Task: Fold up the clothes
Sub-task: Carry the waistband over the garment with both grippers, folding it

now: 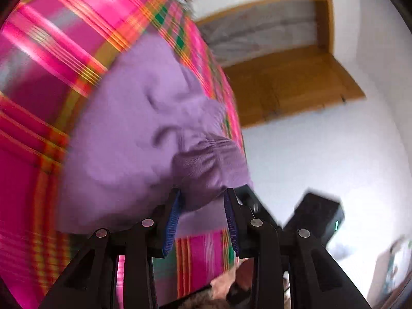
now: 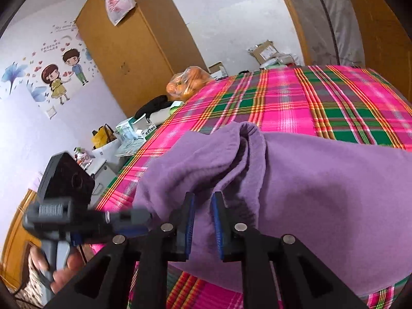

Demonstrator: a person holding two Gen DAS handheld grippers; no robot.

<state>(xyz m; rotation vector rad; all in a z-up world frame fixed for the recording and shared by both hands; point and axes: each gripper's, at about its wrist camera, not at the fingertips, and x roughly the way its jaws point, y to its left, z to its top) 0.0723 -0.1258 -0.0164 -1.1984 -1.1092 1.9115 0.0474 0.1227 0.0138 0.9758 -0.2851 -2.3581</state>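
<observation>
A bedroom with pale walls: in the right wrist view, cartoon wall stickers (image 2: pixel 61 74) on the left, then a wooden wardrobe (image 2: pixel 128 59) with a plastic bag (image 2: pixel 117 2) hanging at its top, clutter along the wall, and a bed under a pink, green and yellow plaid bedspread (image 2: pixel 309 97) filling the middle and right.

A purple garment (image 2: pixel 322 193) lies on that spread, bunched and loosely doubled over, with a rolled hem or cuff standing up near its middle. No crisp edges or flat stacked layers show, so I judge the folding to be at an early or middle stage: the cloth is gathered and being lifted or carried over, while the smoothing and the final folds remain to be done.

The left tool (image 1: pixel 203 203) has a thick wad of the garment (image 1: pixel 134 139) between its blue pads; the jaws stand fairly wide apart, yet the cloth fills the gap and touches both pads, so it looks clamped on the bundle. This view is tilted and motion-blurred, so the rest of the cloth is hard to read.

The right tool (image 2: pixel 203 206) has purple fabric passing between its near-closed pads, pinched at the garment's near edge, with most of the cloth spreading beyond and to the right of it.
</observation>
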